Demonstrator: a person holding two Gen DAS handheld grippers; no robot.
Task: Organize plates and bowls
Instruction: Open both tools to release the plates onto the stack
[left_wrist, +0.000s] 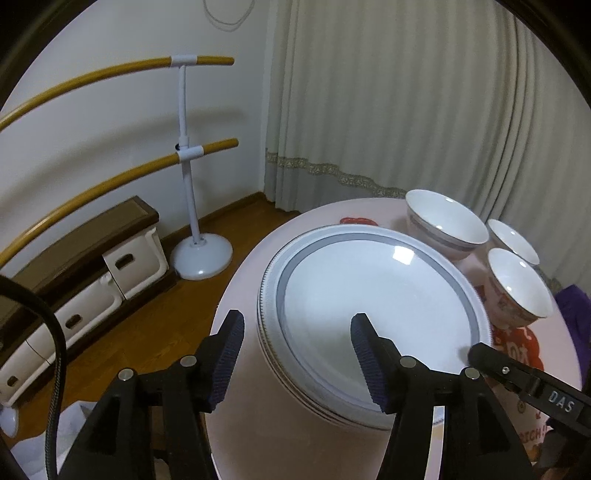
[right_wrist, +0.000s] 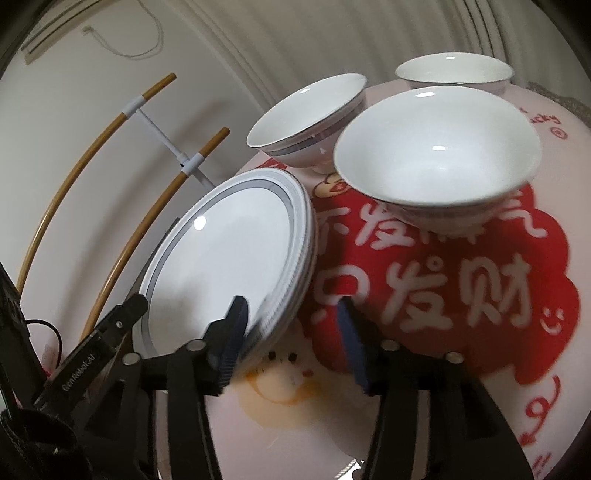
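Broadly, stage: the plates (left_wrist: 373, 314) already lay stacked on the table (left_wrist: 240, 332), while three bowls still stood apart, so bowl-gathering appeared to be the step in hand.
Left gripper (left_wrist: 297, 354): fingers spread wide and empty, one on either side of the near rim of the plate stack, above it and not clearly touching.
Right gripper (right_wrist: 290, 332): fingers spread and empty, at the stack's right edge; the left finger (right_wrist: 232, 332) overlapped the rim, the other hung over the red-printed tablecloth (right_wrist: 424, 280). Motion blur left contact uncertain.
Bowls: the nearest bowl (right_wrist: 436, 158) stood just right of the stack, a banded bowl (right_wrist: 306, 114) beyond the stack, and a third bowl (right_wrist: 454, 70) farther behind those two.
Next move, as judged: the right gripper should reach from the stack toward the nearest bowl and pinch its rim to nest it with another.
Obstacles: the stack's raised rim sat close to the gripper's path; the bowls stood close together.
Surroundings: curtain (left_wrist: 388, 110) behind the table, a barre stand (left_wrist: 186, 147) and low cabinet (left_wrist: 92, 266) left of the stack.
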